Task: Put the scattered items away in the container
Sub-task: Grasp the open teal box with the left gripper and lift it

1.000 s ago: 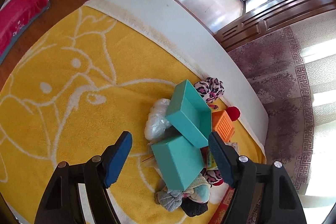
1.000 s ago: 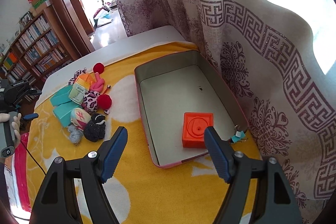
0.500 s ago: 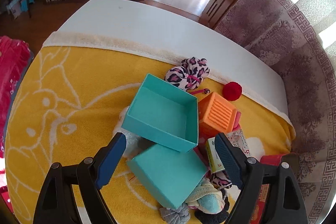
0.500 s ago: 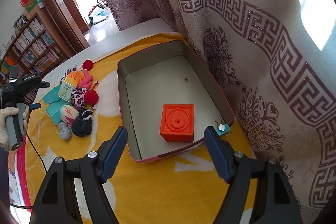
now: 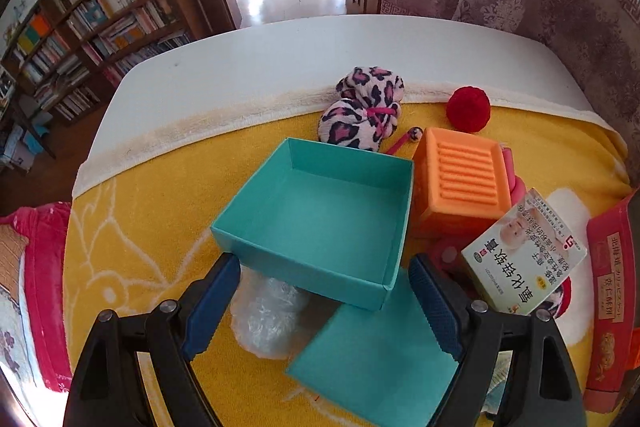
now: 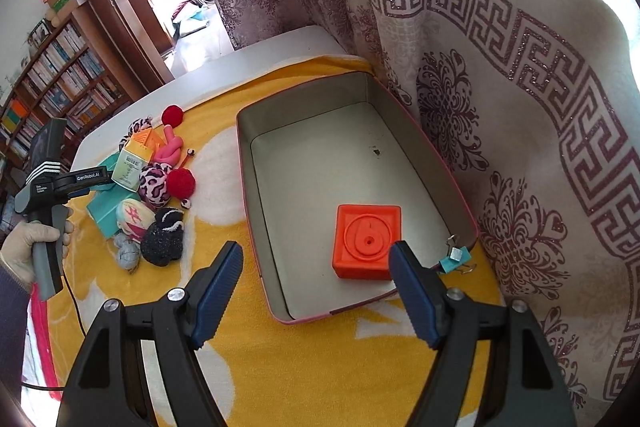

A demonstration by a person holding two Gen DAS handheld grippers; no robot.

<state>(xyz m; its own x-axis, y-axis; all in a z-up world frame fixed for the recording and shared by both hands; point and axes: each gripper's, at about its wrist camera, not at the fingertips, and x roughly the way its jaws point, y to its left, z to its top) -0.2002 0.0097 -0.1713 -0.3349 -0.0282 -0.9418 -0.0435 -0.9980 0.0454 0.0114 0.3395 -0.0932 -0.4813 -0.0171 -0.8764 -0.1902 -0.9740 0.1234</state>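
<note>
My left gripper (image 5: 320, 283) is open, its fingers on either side of the near wall of an open teal box (image 5: 320, 219). A teal lid (image 5: 372, 359) and a clear plastic bag (image 5: 264, 315) lie under it. Around it sit an orange block (image 5: 460, 183), a medicine box (image 5: 524, 251), a leopard pouch (image 5: 364, 111) and a red pompom (image 5: 468, 107). My right gripper (image 6: 316, 287) is open and empty above the near end of the grey tin container (image 6: 256, 187), which holds an orange cube (image 6: 366, 241). The item pile (image 6: 152, 179) lies left of the tin.
A yellow blanket (image 6: 280, 367) covers the white table (image 5: 260, 59). A patterned curtain (image 6: 500, 87) hangs right beside the tin. A teal binder clip (image 6: 454, 261) sits at the tin's near right corner. A red box lid (image 5: 608, 287) stands at the right in the left wrist view.
My left gripper has moved in low toward the teal box, which now sits between its fingers. My right gripper has drawn slightly back over the tin's near end.
</note>
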